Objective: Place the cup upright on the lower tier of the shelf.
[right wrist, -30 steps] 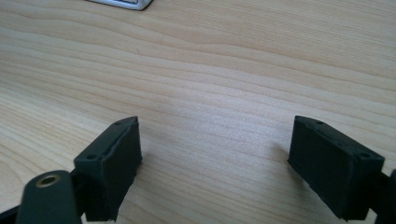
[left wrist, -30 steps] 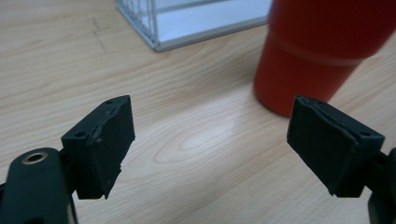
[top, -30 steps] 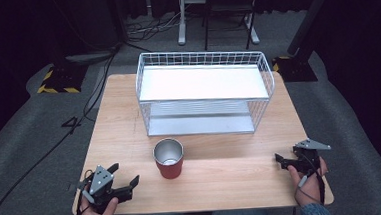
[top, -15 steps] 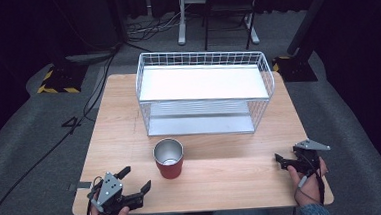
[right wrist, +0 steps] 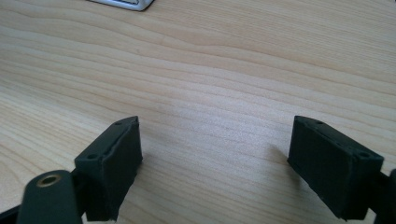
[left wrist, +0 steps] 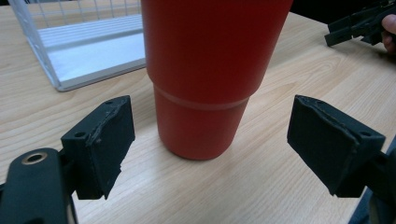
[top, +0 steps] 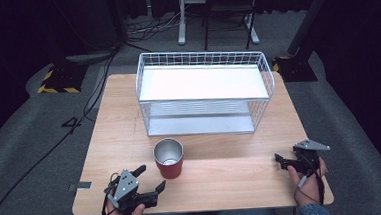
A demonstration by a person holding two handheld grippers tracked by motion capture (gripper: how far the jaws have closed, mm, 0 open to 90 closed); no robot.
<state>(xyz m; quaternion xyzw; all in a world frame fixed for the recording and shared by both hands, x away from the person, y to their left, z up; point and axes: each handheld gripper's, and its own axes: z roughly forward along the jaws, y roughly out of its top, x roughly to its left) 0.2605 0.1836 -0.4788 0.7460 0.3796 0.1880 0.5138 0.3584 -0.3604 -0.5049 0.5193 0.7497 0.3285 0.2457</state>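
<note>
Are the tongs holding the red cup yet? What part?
No, nothing is held. The left tongs are open, jaws on either side of the red cup without touching it. The right tongs are open over the bare table.

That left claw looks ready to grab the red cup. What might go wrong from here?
The tall red metal cup stands upright and narrows toward its base, so a push from one jaw of the open left gripper before the other touches might tip it. The white wire shelf rack stands just behind the cup, so a toppled or carelessly lifted cup could hit its wires. The open right gripper is far off, too distant to steady it.
</note>
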